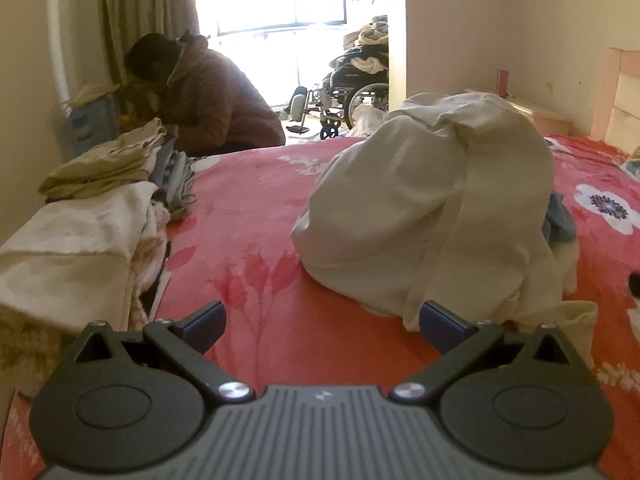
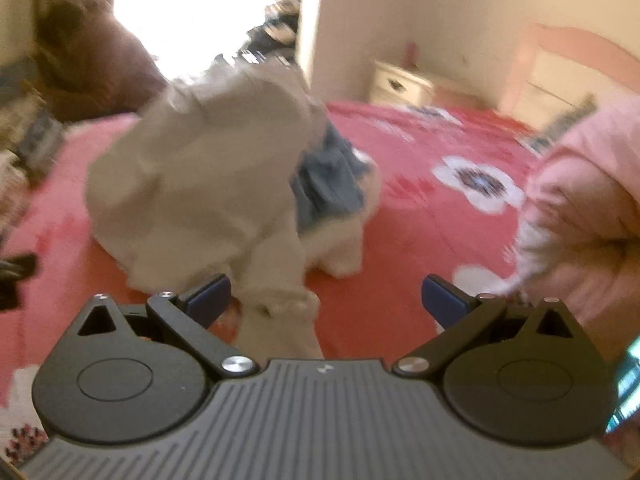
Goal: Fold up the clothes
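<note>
A crumpled cream garment (image 1: 432, 208) lies heaped on the red flowered bedspread (image 1: 256, 208), with a blue piece of clothing (image 1: 558, 220) tucked behind it. My left gripper (image 1: 322, 326) is open just in front of the heap, its right finger beside a hanging sleeve. In the blurred right wrist view the same cream garment (image 2: 200, 184) and blue cloth (image 2: 328, 176) lie ahead. My right gripper (image 2: 326, 300) is open, and a cream cuff (image 2: 280, 320) lies between its fingers, near the left one. A pink bundle of fabric (image 2: 584, 208) sits at the right.
Folded clothes (image 1: 100, 184) are stacked along the bed's left edge. A person in a brown jacket (image 1: 208, 96) crouches beyond the bed. A wheelchair (image 1: 352, 92) piled with laundry stands by the window. A nightstand (image 2: 400, 84) and pink headboard (image 2: 568, 68) are at the far right.
</note>
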Demonstrator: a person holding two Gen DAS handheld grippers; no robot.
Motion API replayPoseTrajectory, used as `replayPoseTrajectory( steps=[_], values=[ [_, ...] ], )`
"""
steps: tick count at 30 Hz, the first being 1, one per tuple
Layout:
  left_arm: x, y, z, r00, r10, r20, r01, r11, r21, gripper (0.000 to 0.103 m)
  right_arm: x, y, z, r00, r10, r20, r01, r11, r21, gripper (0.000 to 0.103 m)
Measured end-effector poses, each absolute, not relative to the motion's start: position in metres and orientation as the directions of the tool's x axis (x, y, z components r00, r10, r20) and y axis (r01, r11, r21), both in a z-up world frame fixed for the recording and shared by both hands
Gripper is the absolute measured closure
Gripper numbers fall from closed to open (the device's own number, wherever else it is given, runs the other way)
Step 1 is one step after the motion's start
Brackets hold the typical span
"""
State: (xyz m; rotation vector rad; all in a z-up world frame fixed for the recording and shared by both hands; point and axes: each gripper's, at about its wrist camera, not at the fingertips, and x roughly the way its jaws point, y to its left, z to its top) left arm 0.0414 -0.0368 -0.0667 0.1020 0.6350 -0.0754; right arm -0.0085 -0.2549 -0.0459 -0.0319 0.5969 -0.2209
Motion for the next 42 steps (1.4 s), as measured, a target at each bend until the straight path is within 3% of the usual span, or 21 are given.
replayPoseTrajectory(
  steps=[3, 7, 13, 16, 19, 21, 23, 24, 25, 26, 27, 28, 30, 33, 42],
  values=[
    [0.056, -0.032, -0.071, 0.803, -0.094, -0.588, 0.147, 0.988, 0.043, 0.000, -0.006, -0.257, -0.036, 0.853, -0.127, -0.507, 0.082, 0.990, -0.111, 0.001],
    [0.083, -0.035, -0.073, 0.832, -0.119, -0.541, 0.204, 0.974, 0.100, 0.000, 0.027, -0.256, -0.023, 0.861, -0.020, -0.508, -0.083, 0.980, -0.178, 0.001],
    [0.139, -0.060, -0.064, 0.863, -0.192, -0.468, 0.282, 0.951, 0.129, 0.001, 0.106, -0.261, 0.005, 0.909, 0.052, -0.413, -0.143, 0.971, -0.194, 0.002],
    [0.163, -0.084, -0.063, 0.872, -0.222, -0.437, 0.319, 0.934, 0.162, 0.007, 0.149, -0.260, 0.006, 0.915, 0.089, -0.393, -0.182, 0.961, -0.208, 0.005],
    [0.186, -0.108, -0.072, 0.867, -0.237, -0.439, 0.352, 0.914, 0.200, 0.027, 0.186, -0.256, -0.002, 0.907, 0.123, -0.403, -0.223, 0.952, -0.211, 0.017],
    [0.200, -0.121, -0.081, 0.857, -0.230, -0.460, 0.364, 0.903, 0.227, 0.041, 0.208, -0.251, -0.010, 0.897, 0.132, -0.422, -0.247, 0.941, -0.230, 0.031],
    [0.212, -0.132, -0.090, 0.849, -0.217, -0.482, 0.367, 0.898, 0.241, 0.052, 0.229, -0.245, -0.020, 0.882, 0.131, -0.453, -0.270, 0.928, -0.257, 0.032],
    [0.217, -0.136, -0.095, 0.844, -0.205, -0.496, 0.363, 0.899, 0.245, 0.067, 0.237, -0.243, -0.026, 0.872, 0.116, -0.475, -0.273, 0.921, -0.277, 0.037],
    [0.220, -0.138, -0.098, 0.836, -0.194, -0.513, 0.357, 0.903, 0.240, 0.075, 0.243, -0.242, -0.032, 0.866, 0.097, -0.491, -0.271, 0.916, -0.296, 0.040],
    [0.222, -0.138, -0.101, 0.828, -0.182, -0.530, 0.345, 0.911, 0.226, 0.093, 0.246, -0.242, -0.036, 0.864, 0.085, -0.496, -0.268, 0.911, -0.312, 0.044],
    [0.223, -0.136, -0.102, 0.822, -0.172, -0.543, 0.329, 0.921, 0.207, 0.102, 0.242, -0.244, -0.037, 0.869, 0.085, -0.487, -0.266, 0.911, -0.315, 0.048],
    [0.222, -0.136, -0.103, 0.816, -0.169, -0.553, 0.323, 0.927, 0.193, 0.101, 0.235, -0.247, -0.036, 0.874, 0.092, -0.477, -0.266, 0.913, -0.310, 0.052],
    [0.217, -0.132, -0.103, 0.810, -0.168, -0.562, 0.319, 0.930, 0.182, 0.102, 0.221, -0.253, -0.035, 0.883, 0.101, -0.459, -0.263, 0.915, -0.306, 0.079],
    [0.202, -0.131, -0.097, 0.822, -0.166, -0.545, 0.313, 0.931, 0.187, 0.102, 0.202, -0.261, -0.029, 0.890, 0.098, -0.445, -0.255, 0.916, -0.309, 0.095],
    [0.103, -0.123, -0.047, 0.831, -0.267, -0.488, 0.377, 0.915, 0.143, 0.102, 0.102, -0.303, 0.023, 0.884, 0.256, -0.391, -0.293, 0.955, -0.036, 0.097]
  ],
)
